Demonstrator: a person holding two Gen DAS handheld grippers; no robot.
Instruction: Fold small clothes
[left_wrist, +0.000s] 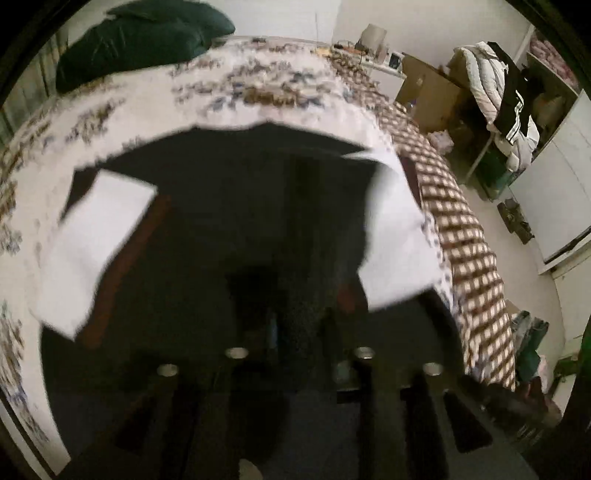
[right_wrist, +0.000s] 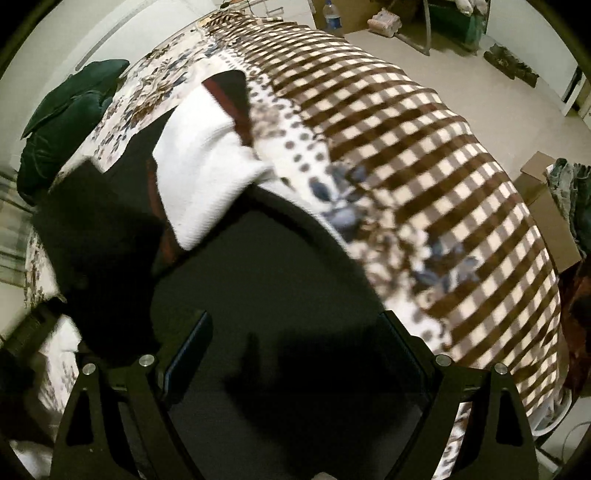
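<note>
Your dark shirt with white sleeves (left_wrist: 229, 206) lies spread on the floral bedspread (left_wrist: 258, 85), sleeves partly folded in, body unfolded. Right gripper (right_wrist: 295, 369) gapes wide, empty; left gripper (left_wrist: 295, 354) too blurry, can't tell.

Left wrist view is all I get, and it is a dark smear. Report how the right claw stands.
Observer: The right claw is open wide over the dark garment, with no cloth pinched.
Operator: Say what lies past the garment's right edge.
Observer: A dotted band of bedsheet, then the brown checked blanket.
Operator: Name anything on the floor beyond the bed.
Observer: A water bottle stands upright there.
</note>
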